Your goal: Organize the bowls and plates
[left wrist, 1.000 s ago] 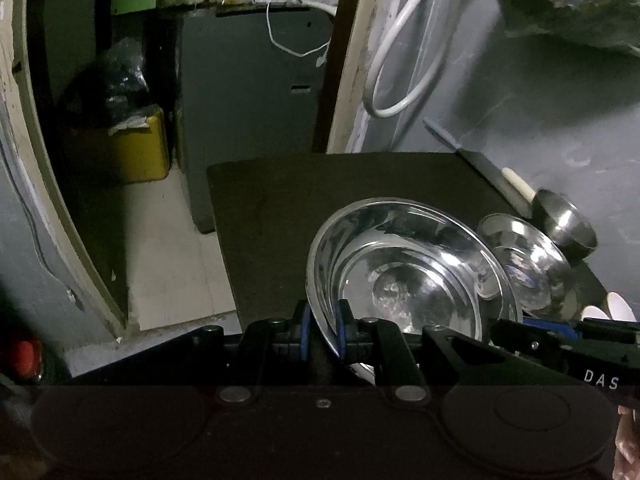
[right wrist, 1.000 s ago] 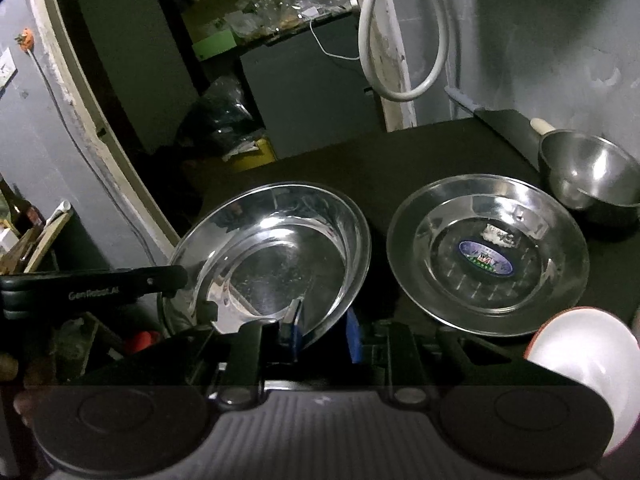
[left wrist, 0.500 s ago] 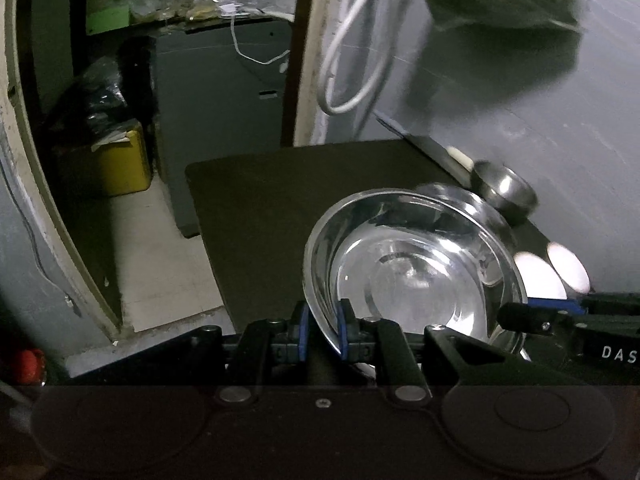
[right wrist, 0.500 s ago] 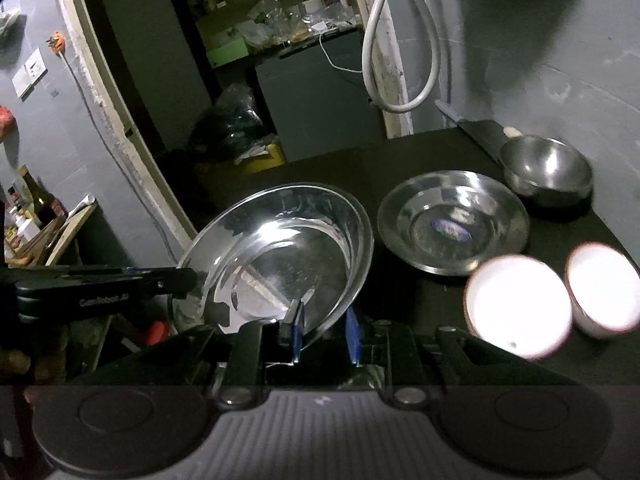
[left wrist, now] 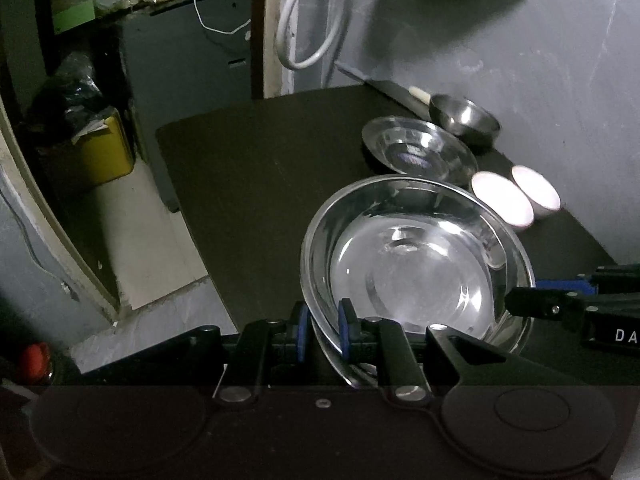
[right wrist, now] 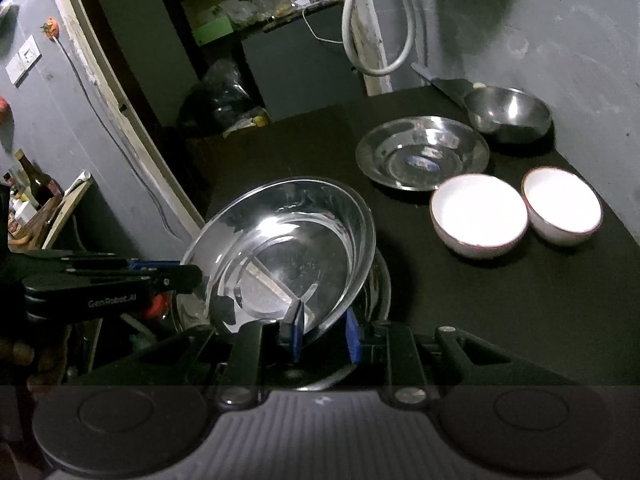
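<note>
I carry a large steel bowl (left wrist: 416, 272) (right wrist: 288, 252) over the near part of the black table (left wrist: 260, 168) (right wrist: 480, 300). The left gripper (left wrist: 323, 320) is shut on its left rim, and the right gripper (right wrist: 320, 332) is shut on its near right rim. Under the bowl a second steel rim (right wrist: 382, 292) shows. Each gripper appears in the other's view: the right gripper (left wrist: 560, 308) and the left gripper (right wrist: 120, 284). Farther back on the table lie a steel plate (left wrist: 418, 154) (right wrist: 422, 154), a small steel bowl (left wrist: 464, 118) (right wrist: 508, 114) and two white bowls (right wrist: 478, 214) (right wrist: 562, 206).
A grey wall (right wrist: 560, 40) runs along the table's right side, with a knife-like blade (left wrist: 384, 88) lying against it. A white hose loop (left wrist: 304, 20) hangs at the far corner. Beyond the table's left edge are the floor, a yellow bin (left wrist: 108, 148) and a doorway.
Both grippers drew back with the large bowl, away from the table's far end. The steel plate and small bowl now look farther off, and the two white bowls have come into full view.
</note>
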{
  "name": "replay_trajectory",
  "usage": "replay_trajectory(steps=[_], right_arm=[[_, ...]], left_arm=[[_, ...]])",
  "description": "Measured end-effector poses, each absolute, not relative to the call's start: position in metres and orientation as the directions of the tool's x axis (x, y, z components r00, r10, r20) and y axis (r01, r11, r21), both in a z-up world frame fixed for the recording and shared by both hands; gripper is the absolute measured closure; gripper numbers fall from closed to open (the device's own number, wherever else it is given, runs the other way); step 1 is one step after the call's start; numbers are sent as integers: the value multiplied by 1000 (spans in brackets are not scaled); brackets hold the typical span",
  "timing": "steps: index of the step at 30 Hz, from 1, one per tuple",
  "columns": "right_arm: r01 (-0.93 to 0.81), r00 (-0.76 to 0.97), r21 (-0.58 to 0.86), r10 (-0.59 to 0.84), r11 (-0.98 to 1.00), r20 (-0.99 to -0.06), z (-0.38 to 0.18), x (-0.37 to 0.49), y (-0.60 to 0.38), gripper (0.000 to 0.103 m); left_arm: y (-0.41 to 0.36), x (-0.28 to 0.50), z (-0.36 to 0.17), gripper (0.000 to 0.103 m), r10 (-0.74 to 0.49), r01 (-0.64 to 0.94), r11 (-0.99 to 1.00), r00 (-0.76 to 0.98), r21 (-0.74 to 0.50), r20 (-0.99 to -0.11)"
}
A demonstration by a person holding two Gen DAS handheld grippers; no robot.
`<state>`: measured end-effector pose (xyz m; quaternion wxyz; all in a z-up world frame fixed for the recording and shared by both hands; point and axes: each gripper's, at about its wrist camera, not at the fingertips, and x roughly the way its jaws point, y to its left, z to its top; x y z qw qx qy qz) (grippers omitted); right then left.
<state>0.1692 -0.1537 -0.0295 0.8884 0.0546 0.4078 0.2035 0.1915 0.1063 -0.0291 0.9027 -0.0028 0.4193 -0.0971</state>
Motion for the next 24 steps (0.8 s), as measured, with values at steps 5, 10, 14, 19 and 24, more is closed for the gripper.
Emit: replay_trajectory(steps=[5, 10, 14, 19, 24], right_arm=[[-295, 569, 260, 388, 919, -725, -34, 165, -156, 78], [-282, 560, 240, 362, 929, -745, -33, 165, -154, 78], [-278, 547, 229, 350, 933, -761, -33, 165, -151, 78], [-280, 532, 222, 344, 934, -774, -34, 167, -148, 77], [-285, 517, 217, 340, 934, -785, -36, 167, -145, 77]], left_arm=[[99, 191, -32, 85, -166, 188, 980, 608, -62, -776], [94, 196, -33, 85, -156, 203, 978, 591, -41, -792], [91, 199, -36, 85, -143, 208, 978, 575, -25, -805], [88, 201, -39, 85, -130, 204, 979, 563, -15, -816], [90, 199, -41, 85, -125, 194, 981, 551, -19, -825]])
